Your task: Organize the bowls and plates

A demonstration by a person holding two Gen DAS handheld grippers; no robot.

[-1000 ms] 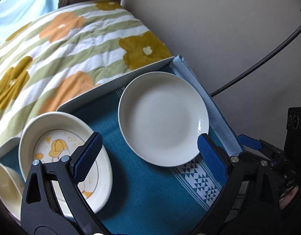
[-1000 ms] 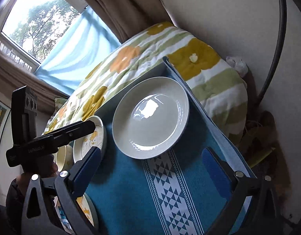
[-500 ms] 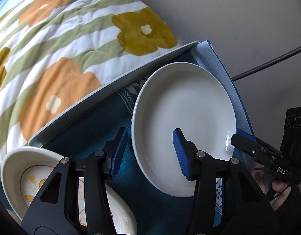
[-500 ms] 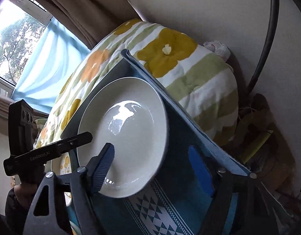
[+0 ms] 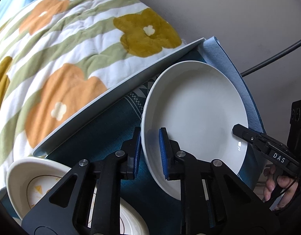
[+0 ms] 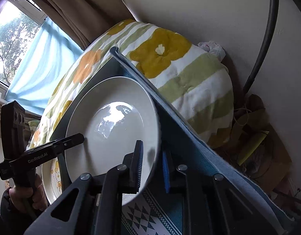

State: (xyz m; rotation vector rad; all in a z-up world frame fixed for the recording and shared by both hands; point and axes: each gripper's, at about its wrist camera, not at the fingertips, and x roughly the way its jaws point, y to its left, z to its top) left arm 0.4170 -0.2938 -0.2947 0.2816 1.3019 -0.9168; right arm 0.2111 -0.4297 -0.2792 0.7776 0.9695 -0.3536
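Two grippers clamp the same white plate (image 5: 197, 115) from opposite sides; the left gripper (image 5: 149, 152) has its blue pads nipped narrow on the rim nearer the patterned plate (image 5: 33, 184), one pad inside the well and one outside, while the right gripper (image 6: 152, 163) pinches the rim on the side toward the light-blue edge of the cloth; both sets of jaws have just been closing, with the rim between them. The white plate lies on the teal tablecloth (image 5: 103, 143) at the far corner of the table, close against the raised white table edge (image 5: 119, 92) and the flowered quilt (image 5: 72, 45) beyond; whether it has left the cloth yet I cannot tell. The step in hand looks like the grasp that precedes a two-handed lift; the next move probably calls for both hands to rise together and level, so the rim does not twist in either grip, then to carry the plate toward the patterned plate at the near left for stacking. Against a second ago the change is plain: then both grippers hung wide open above the plate, and now both sit lower and much closer, fingers drawn in tight on the rim.
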